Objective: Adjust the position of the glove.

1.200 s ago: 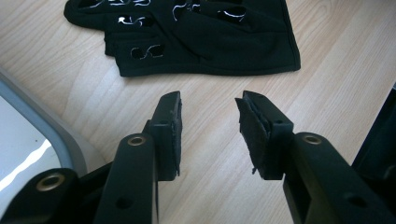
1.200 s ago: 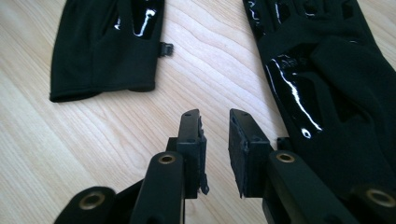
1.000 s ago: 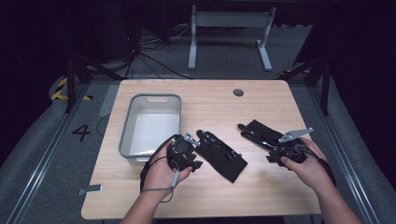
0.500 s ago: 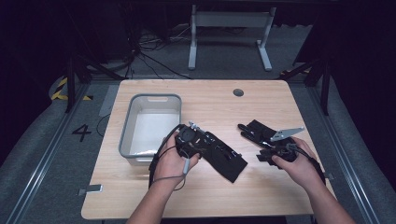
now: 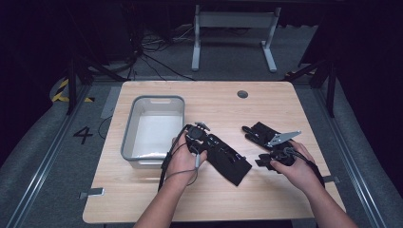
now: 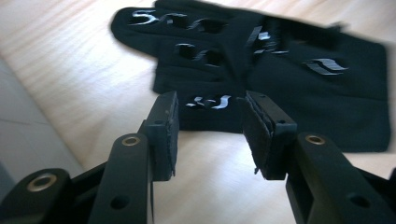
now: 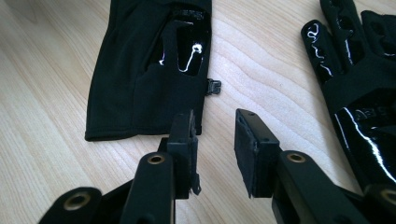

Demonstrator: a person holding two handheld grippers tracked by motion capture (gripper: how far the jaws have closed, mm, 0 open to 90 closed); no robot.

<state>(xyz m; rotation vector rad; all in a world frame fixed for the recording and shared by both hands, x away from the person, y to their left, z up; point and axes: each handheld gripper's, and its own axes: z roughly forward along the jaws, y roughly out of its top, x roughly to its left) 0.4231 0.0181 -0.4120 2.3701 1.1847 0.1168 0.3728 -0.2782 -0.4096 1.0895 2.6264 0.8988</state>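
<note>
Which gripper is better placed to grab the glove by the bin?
Left. The left gripper is open right at that glove, its edge between the jaws. The right gripper faces bare table.

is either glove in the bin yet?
No: the grey bin holds nothing, and both black gloves lie on the wooden table.

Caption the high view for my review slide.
Two hand-held grippers, left gripper and right gripper, jaws open, over two black gloves beside a grey bin.
</note>
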